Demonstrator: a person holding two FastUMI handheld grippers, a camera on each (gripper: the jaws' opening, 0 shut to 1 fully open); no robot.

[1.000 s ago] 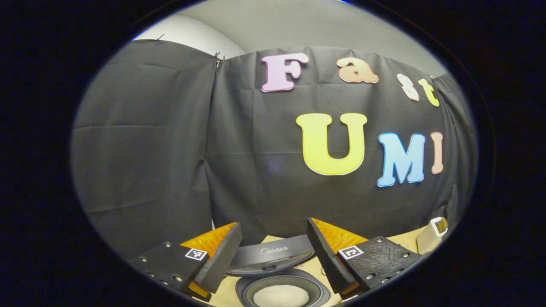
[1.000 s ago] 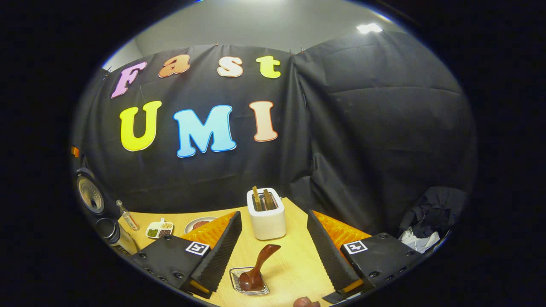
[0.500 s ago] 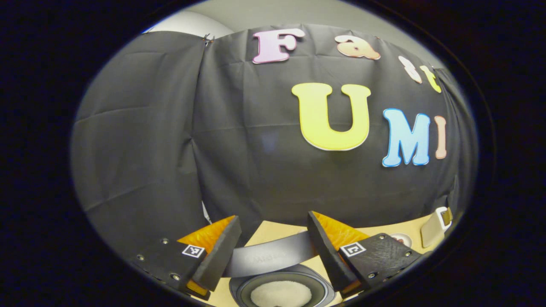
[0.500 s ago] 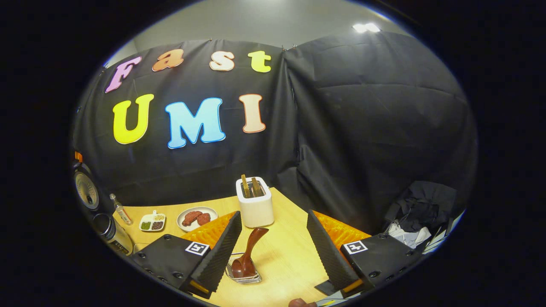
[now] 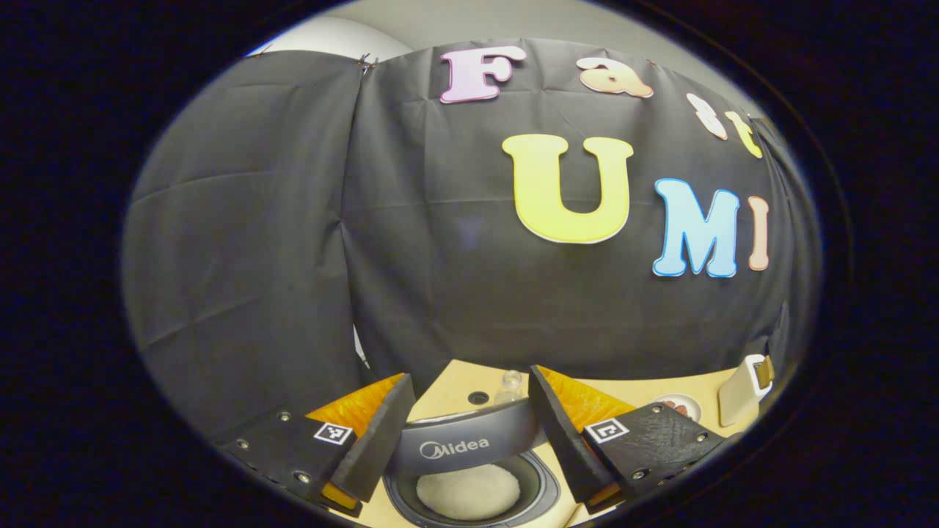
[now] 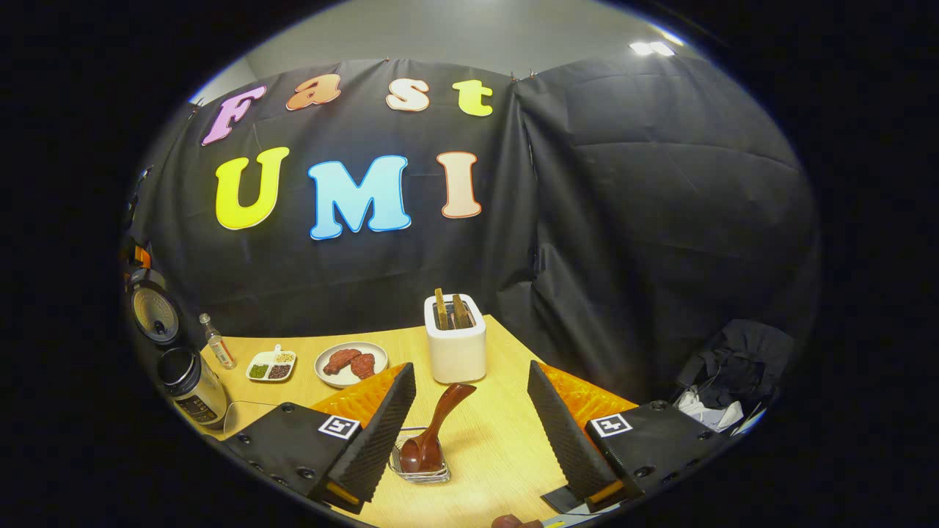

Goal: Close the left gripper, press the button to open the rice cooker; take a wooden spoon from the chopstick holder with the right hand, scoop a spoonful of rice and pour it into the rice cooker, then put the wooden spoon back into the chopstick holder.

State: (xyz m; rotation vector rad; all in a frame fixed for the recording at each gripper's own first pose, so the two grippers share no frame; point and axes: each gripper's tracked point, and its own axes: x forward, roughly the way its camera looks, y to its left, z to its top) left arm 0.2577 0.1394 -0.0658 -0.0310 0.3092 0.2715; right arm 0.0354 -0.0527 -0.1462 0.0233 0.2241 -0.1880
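Observation:
The rice cooker [image 5: 469,488] stands open right under my left gripper [image 5: 469,378], its dark lid [image 5: 458,440] raised and white rice lying in the pot. The left gripper is open and holds nothing. In the right gripper view, a dark wooden spoon [image 6: 434,429] stands bowl-down in a small wire holder [image 6: 419,469] on the wooden table [image 6: 506,447], handle leaning right. My right gripper [image 6: 471,369] is open, hovering above and short of the spoon, which shows between its fingers. The cooker [image 6: 183,378] also appears at the far left of that view.
A white box [image 6: 456,345] holding wooden sticks stands behind the spoon holder. Left of it are a plate [image 6: 351,363] of red-brown food, a small divided dish [image 6: 271,364] and a little bottle [image 6: 218,341]. Black cloth walls in the table's back and right side.
The left gripper view has dipped and shifted, so more table behind the cooker lid shows. The right gripper has shifted slightly; the spoon sits in the holder as before. Both grippers stayed open.

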